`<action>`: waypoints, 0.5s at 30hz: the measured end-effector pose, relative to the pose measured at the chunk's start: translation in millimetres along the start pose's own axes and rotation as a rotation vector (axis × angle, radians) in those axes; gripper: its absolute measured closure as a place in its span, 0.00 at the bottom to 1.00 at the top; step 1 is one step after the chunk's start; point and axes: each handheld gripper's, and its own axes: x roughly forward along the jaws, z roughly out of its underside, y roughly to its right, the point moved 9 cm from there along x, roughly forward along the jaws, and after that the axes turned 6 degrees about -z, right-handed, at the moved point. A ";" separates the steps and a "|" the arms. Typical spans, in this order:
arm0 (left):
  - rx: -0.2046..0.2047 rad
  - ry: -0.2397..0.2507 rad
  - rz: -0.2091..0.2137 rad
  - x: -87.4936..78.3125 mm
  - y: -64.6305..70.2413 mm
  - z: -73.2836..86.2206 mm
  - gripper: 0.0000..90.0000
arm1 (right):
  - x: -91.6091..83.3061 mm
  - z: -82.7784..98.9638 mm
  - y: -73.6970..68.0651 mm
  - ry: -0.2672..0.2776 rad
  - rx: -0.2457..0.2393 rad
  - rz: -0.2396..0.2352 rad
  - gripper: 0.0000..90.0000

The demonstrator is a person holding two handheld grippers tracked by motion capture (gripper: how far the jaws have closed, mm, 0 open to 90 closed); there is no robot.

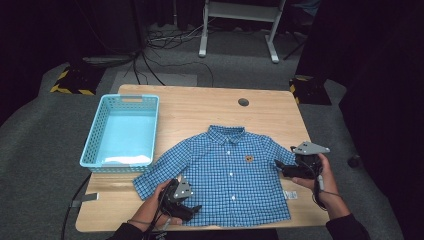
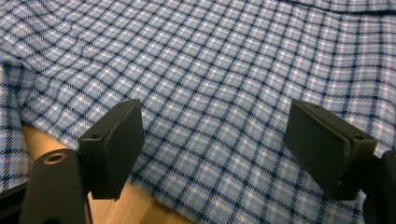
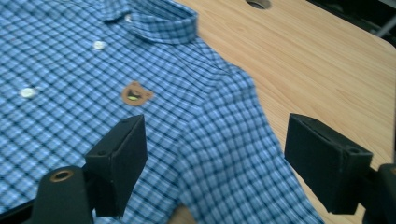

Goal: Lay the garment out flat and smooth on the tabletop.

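Observation:
A small blue checked shirt [image 1: 225, 172] lies flat and face up on the wooden table [image 1: 200, 107], collar toward the far side, with a brown bear patch [image 3: 135, 94] on its chest. My left gripper [image 1: 190, 209] hovers open over the shirt's near left hem; the checked cloth [image 2: 215, 93] lies under its jaws. My right gripper [image 1: 281, 166] is open at the shirt's right sleeve [image 3: 233, 154], with nothing between its jaws.
A light blue plastic basket [image 1: 122, 131] stands at the table's left, with something white at its near end. A round hole [image 1: 243, 102] sits in the far tabletop. A white tag [image 1: 290, 194] lies by the shirt's right hem. Bare wood lies beyond the collar.

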 end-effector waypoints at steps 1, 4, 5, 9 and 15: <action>0.000 0.000 0.000 -0.1 0.0 0.1 0.22 | 1.1 -1.7 -3.3 0.002 -0.009 -0.005 0.24; 0.002 -0.001 -0.001 -0.1 -0.2 0.1 0.22 | 3.4 -5.8 -14.7 0.003 -0.038 -0.030 0.23; 0.002 0.000 -0.001 -0.1 -0.2 0.1 0.22 | 3.9 -7.0 -18.5 0.008 -0.046 -0.039 0.23; 0.002 0.000 -0.002 0.0 -0.2 0.0 0.22 | 1.2 -6.9 -34.2 0.015 -0.074 -0.080 0.22; 0.000 -0.002 -0.003 0.1 -0.1 0.0 0.22 | -3.5 -1.4 -50.8 0.024 -0.104 -0.129 0.21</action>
